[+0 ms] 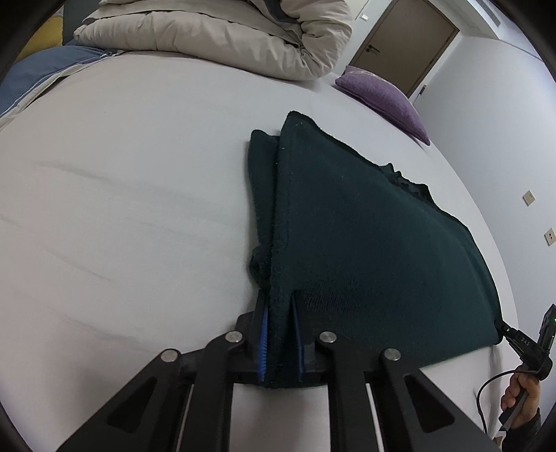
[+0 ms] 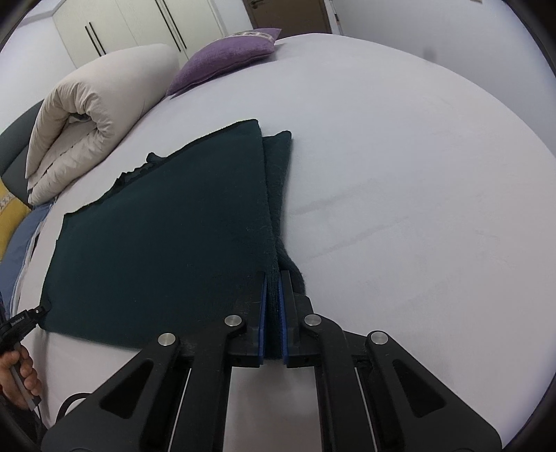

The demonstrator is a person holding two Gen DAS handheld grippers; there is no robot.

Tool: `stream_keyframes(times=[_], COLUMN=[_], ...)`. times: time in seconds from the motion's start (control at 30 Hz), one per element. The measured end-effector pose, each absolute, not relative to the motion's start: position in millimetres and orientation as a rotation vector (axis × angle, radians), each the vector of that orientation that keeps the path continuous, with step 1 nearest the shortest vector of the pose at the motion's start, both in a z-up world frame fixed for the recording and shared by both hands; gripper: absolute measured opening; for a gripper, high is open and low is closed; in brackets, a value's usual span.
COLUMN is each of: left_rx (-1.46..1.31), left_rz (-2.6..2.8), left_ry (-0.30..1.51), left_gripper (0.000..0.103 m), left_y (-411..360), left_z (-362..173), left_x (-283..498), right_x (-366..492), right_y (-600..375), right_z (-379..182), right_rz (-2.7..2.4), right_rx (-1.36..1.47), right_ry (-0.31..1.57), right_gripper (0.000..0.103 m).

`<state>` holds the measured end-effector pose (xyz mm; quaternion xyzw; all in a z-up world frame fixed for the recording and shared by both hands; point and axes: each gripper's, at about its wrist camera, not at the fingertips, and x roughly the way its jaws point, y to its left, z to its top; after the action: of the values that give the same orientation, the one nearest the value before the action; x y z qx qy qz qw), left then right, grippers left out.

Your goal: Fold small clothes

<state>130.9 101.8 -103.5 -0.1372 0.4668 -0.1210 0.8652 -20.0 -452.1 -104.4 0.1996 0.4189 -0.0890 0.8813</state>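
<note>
A dark green knitted garment (image 1: 365, 243) lies folded flat on the white bed sheet (image 1: 121, 208). My left gripper (image 1: 279, 295) is shut on its near left corner, the fabric pinched between the blue pads. In the right wrist view the same garment (image 2: 166, 243) spreads to the left. My right gripper (image 2: 274, 274) is shut on its near right corner, cloth squeezed between the pads. A narrow folded strip shows along each gripped side edge. The other gripper (image 1: 504, 328) appears at the garment's far corner, held by a hand (image 1: 521, 396).
A rolled beige duvet (image 1: 226, 38) lies at the bed's far end, with a purple cushion (image 1: 385, 97) beside it. A blue and a yellow pillow (image 2: 14, 229) sit at the bed's edge. A door (image 1: 406, 45) and wardrobes (image 2: 139, 24) stand behind.
</note>
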Motion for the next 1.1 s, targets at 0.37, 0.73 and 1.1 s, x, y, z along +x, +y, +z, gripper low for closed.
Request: stream_keyframes(times=[0.37,0.73,1.1], left_rx=[-0.281,-0.185,-0.084], left_rz=[-0.243,-0.335,-0.345], left_ry=[0.996,0.85,0.909], left_gripper=[0.017,0.019,0.009], left_y=[100,12,-13], left_z=[-100,-56,-105], left_x=[132,119,124], right_x=[-9,18,27], right_y=[-451,-381,-371], right_z=[-111,-72,-172], right_rz=[-0.167,0.25,0.36], right_rx=[0.391,0.717,1.041], right_ry=[0.924,0.786,0.879], right_gripper=[0.008,0.041,0.015])
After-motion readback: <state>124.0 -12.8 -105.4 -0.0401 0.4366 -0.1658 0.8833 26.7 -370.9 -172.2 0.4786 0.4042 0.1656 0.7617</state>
